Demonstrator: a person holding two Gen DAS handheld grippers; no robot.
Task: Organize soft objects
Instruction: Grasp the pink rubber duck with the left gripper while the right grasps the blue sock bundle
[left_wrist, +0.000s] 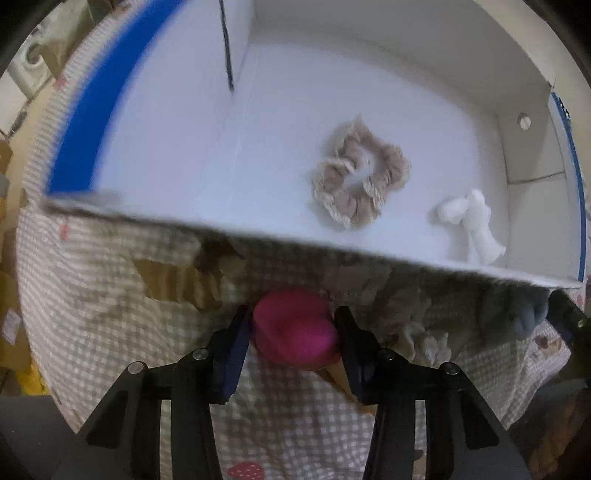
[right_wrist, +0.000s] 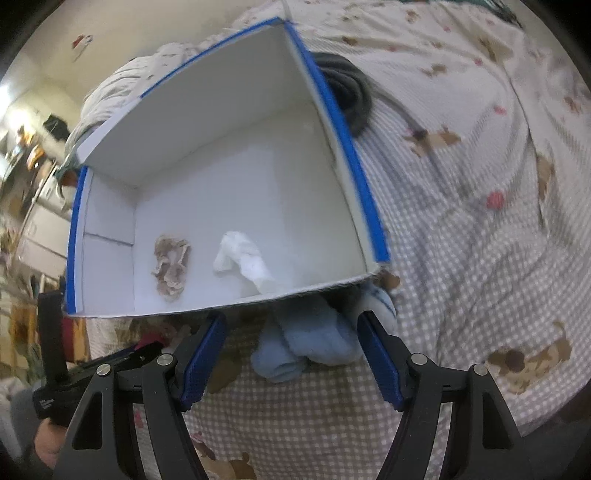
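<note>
Left tool clamps pink soft item; right tool wide around blue cloth. Next: lift into box.

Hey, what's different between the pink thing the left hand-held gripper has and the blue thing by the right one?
The pink soft object is magenta and sits between the fingers of the left hand-held gripper, which touch its sides; the light blue cloth bundle is pale and lies loose between the right hand-held gripper fingers, which are spread wide. The pink one looks smooth and rounded, the blue one rolled and folded. Both sit on the checked bedsheet, just outside the white box.
</note>
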